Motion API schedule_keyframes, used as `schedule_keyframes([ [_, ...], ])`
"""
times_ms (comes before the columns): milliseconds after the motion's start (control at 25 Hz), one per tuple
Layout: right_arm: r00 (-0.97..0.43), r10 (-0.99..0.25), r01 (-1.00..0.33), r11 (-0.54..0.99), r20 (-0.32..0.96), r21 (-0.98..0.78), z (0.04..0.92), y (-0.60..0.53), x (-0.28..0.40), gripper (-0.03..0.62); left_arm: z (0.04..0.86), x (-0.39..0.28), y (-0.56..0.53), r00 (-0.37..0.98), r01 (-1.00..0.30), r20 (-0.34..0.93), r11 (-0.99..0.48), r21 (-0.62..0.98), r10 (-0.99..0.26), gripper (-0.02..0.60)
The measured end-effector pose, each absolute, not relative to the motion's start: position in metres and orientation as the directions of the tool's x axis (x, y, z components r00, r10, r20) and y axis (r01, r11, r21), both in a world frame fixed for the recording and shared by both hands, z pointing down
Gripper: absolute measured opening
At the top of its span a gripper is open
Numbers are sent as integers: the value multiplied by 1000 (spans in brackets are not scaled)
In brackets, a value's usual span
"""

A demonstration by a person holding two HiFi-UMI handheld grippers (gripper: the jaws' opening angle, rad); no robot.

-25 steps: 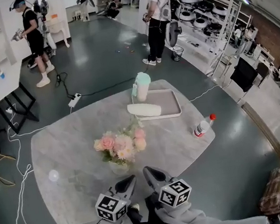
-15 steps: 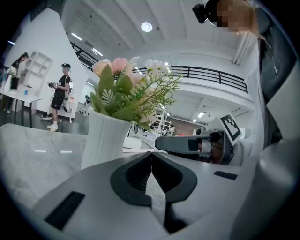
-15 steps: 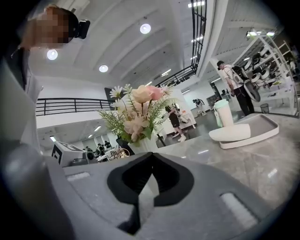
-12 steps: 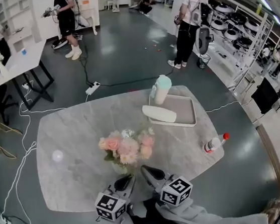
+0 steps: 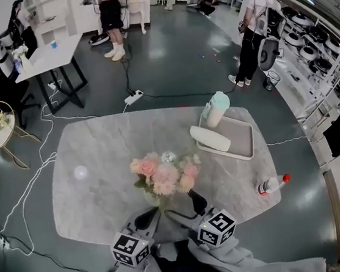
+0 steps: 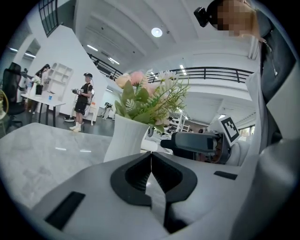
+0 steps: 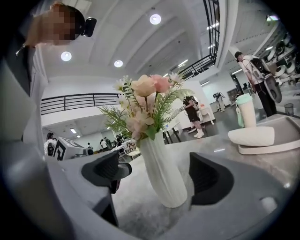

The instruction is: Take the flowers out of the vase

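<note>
A bunch of pink and cream flowers (image 5: 165,174) with green sprigs stands in a ribbed white vase (image 5: 154,198) near the front of the marble table (image 5: 97,147). My right gripper (image 5: 182,208) is open; its jaws have just been opening. In the right gripper view the vase (image 7: 161,173) stands upright in the gap of the right gripper (image 7: 159,176), and neither pad touches it. My left gripper (image 5: 148,217) is shut and empty, just left of the vase. In the left gripper view, the left gripper (image 6: 151,171) points past the vase (image 6: 125,138) and flowers (image 6: 146,93).
A grey tray (image 5: 243,144) at the back right holds a white oblong object (image 5: 210,138) and a mint-lidded bottle (image 5: 216,108). A red-capped bottle (image 5: 272,184) lies at the right edge. A small white ball (image 5: 80,172) sits at the left. People and cables surround the table.
The right gripper's jaws have gone from shut to wide apart. Both grippers have edged in toward the vase, and the head view has swung so the table sits further right.
</note>
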State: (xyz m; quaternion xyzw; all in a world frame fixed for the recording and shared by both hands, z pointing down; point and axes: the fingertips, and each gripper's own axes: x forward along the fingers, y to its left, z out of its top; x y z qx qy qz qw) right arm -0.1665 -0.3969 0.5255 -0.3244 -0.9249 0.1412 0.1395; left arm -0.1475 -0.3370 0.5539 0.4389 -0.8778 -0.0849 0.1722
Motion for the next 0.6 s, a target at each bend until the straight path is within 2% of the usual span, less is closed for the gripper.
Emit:
schedule_keyframes([
  [40, -746, 645, 571, 748, 167, -337, 524, -393, -168, 488, 554, -148, -333, -568, -732, 229, 613, 298, -790, 3],
  [120, -732, 659, 594, 741, 170, -313, 523, -386, -170, 518, 552, -150, -326, -590, -717, 229, 633, 292, -774, 3],
  [600, -733, 671, 636, 733, 107, -243, 501, -366, -192, 522, 542, -152, -295, -658, -669, 227, 696, 262, -718, 3],
])
